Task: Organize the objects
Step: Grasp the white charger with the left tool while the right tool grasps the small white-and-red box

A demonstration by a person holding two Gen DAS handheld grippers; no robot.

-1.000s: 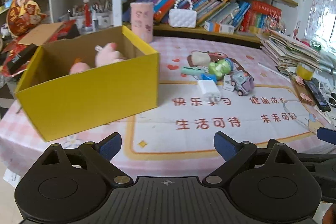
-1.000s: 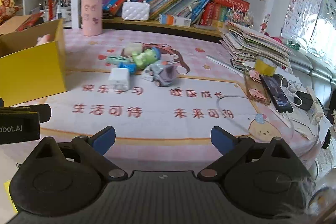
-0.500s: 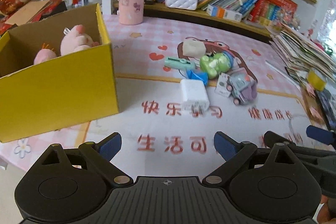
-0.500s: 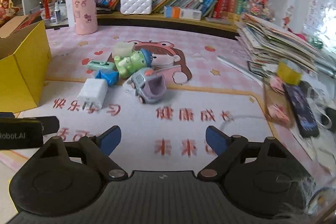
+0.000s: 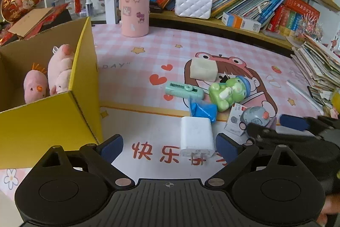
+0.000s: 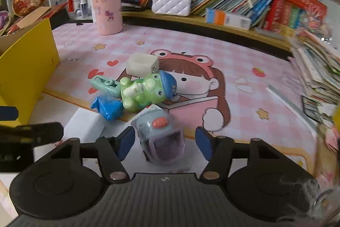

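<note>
Two grippers work the mat: our left gripper (image 5: 169,147), jaws spread, straddles the charger (image 5: 196,136), prongs toward us, long axis along the fingers. Our right gripper (image 6: 165,143) is closing around the toy car (image 6: 159,133), not yet pinching. Next: grip, carry to the box (image 5: 48,120).

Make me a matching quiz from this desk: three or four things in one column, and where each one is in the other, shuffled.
1. pink plush toys
2. white charger
3. grey toy car
4. white quilted purse

A. on the bookshelf
B. between the right tool's closing pads
C. in the yellow box
D. between the left tool's open pads

Pairs: 1-C, 2-D, 3-B, 4-A
</note>
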